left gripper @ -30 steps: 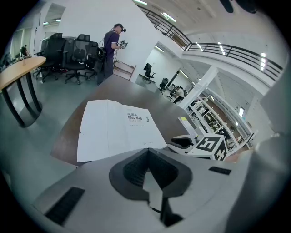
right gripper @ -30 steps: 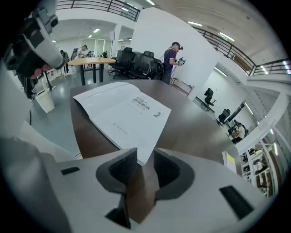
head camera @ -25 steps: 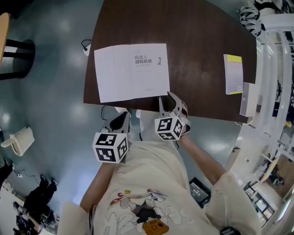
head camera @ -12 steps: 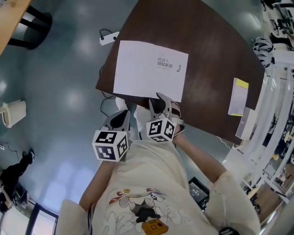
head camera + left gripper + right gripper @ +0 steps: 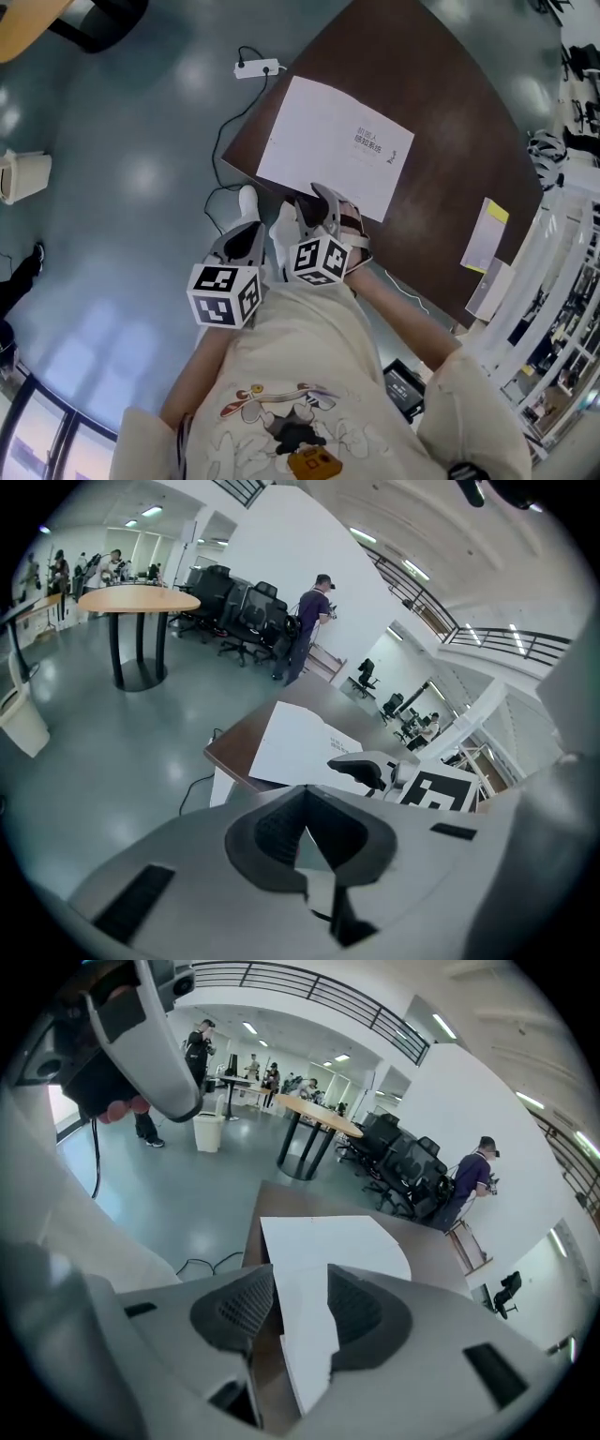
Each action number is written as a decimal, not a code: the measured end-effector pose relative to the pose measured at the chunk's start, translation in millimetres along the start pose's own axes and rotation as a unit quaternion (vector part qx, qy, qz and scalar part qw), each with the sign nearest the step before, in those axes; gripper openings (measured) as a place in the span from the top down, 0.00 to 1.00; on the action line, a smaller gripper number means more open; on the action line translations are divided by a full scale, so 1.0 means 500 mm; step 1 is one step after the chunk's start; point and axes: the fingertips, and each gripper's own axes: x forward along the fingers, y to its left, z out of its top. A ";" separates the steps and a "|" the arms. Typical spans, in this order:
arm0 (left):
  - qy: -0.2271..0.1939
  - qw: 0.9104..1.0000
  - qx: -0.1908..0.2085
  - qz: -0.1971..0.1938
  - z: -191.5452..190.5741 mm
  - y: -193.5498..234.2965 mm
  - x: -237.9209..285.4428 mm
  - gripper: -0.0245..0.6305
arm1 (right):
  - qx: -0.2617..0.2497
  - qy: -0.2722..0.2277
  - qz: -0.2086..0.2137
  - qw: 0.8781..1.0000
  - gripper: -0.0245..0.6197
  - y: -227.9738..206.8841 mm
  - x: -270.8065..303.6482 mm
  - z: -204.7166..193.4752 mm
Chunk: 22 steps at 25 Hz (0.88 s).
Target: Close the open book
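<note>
A white book (image 5: 333, 150) lies shut, its printed cover up, at the near corner of the dark brown table (image 5: 441, 103). My right gripper (image 5: 315, 199) is at the book's near edge. Its jaws have just been opening, and in the right gripper view the white book (image 5: 328, 1241) shows in the gap of my right gripper (image 5: 300, 1288) without the pads pressing on it. My left gripper (image 5: 249, 234) hangs off the table over the floor, left of the right one. In its own view my left gripper (image 5: 305, 794) has its fingertips together and nothing held.
A yellow-and-white booklet (image 5: 486, 234) lies near the table's right edge. White shelving (image 5: 562, 281) stands beyond it. A power strip (image 5: 256, 67) with its cable lies on the floor. A round wooden table (image 5: 141, 600), office chairs and standing people are farther off.
The head view has swung, so table and book now lie slanted. My right gripper has slid from the book's near right corner toward the middle of its near edge, with its jaws wider.
</note>
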 end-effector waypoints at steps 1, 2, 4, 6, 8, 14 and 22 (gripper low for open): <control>-0.005 1.000 -0.007 0.005 -0.004 0.008 -0.007 0.95 | -0.011 0.000 0.007 1.000 0.67 0.011 0.006 0.005; -0.011 1.000 -0.014 0.011 -0.007 0.017 -0.015 0.95 | -0.025 0.000 0.015 1.000 0.67 0.023 0.012 0.009; -0.022 0.999 -0.032 0.025 -0.012 0.039 -0.032 0.95 | -0.055 0.003 0.030 0.998 0.66 0.047 0.027 0.018; -0.033 0.997 -0.049 0.039 -0.016 0.059 -0.050 0.95 | -0.085 0.007 0.038 0.996 0.65 0.066 0.044 0.024; -0.042 0.996 -0.065 0.051 -0.020 0.072 -0.067 0.95 | -0.114 0.012 0.038 0.993 0.65 0.073 0.058 0.026; -0.065 0.989 -0.106 0.078 -0.038 0.099 -0.096 0.95 | -0.175 0.029 0.047 0.983 0.65 0.097 0.106 0.028; -0.080 0.985 -0.118 0.096 -0.041 0.108 -0.121 0.95 | -0.223 0.036 0.016 0.974 0.72 0.092 0.127 0.054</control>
